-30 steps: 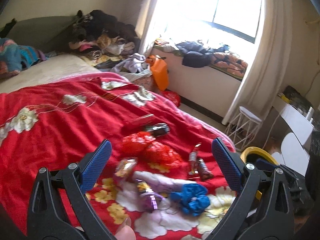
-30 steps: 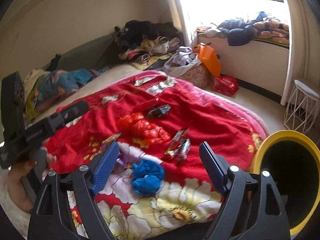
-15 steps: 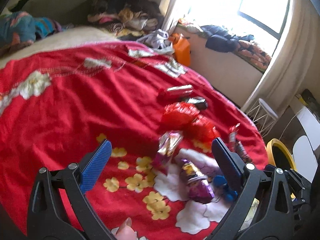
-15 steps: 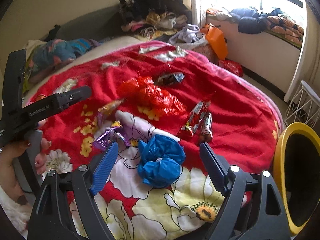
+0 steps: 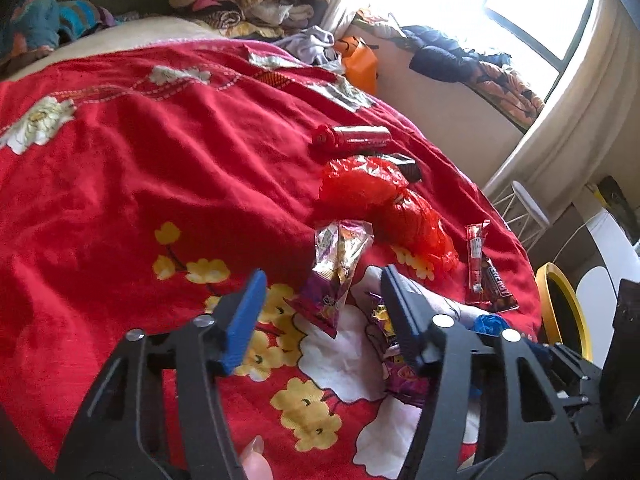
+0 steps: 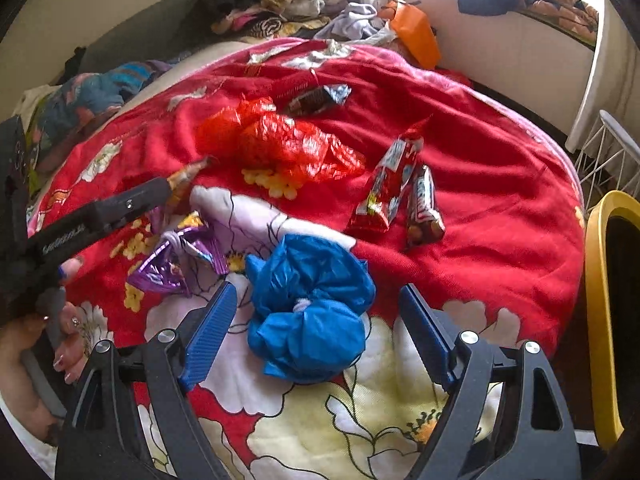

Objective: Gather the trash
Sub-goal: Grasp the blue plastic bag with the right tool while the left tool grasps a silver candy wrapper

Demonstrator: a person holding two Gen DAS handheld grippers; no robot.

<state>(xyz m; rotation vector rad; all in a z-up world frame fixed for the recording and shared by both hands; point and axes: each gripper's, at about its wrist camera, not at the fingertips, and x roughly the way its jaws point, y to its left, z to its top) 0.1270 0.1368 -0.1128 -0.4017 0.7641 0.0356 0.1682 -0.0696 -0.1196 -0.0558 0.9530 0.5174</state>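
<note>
**Both grippers closing in on separate pieces of litter**

Red floral blanket (image 6: pixel 460 128) covers the bed and carries all the scattered trash; a yellow-rimmed bin (image 6: pixel 596 280) stands off the bed's edge, to the right of the right gripper.

Over the last second both tools have moved from a raised, distant view of the bed to a low position directly over the litter. The left gripper (image 5: pixel 320 312) now has its jaws narrower than before, roughly half open, and they bracket the foil snack wrapper (image 5: pixel 338 268), which lies just ahead of and between the fingertips. Nothing is clamped; whether either pad touches the foil cannot be told from this angle. A purple wrapper (image 6: pixel 176 256) lies just beside its right finger.

The right gripper (image 6: pixel 320 320) is wide open and empty, with the crumpled blue plastic bag (image 6: pixel 312 308) sitting squarely between its fingertips, apart from both pads. Further ahead of it lie two candy-bar wrappers (image 6: pixel 400 188), the red plastic bag (image 6: pixel 280 144) and a dark wrapper (image 6: pixel 316 98); a red cylindrical packet (image 5: pixel 352 138) lies far ahead of the left tool.

Judged from this, the approach phase is over and two simultaneous picks are being set up; no item has yet gone into the bin.
</note>
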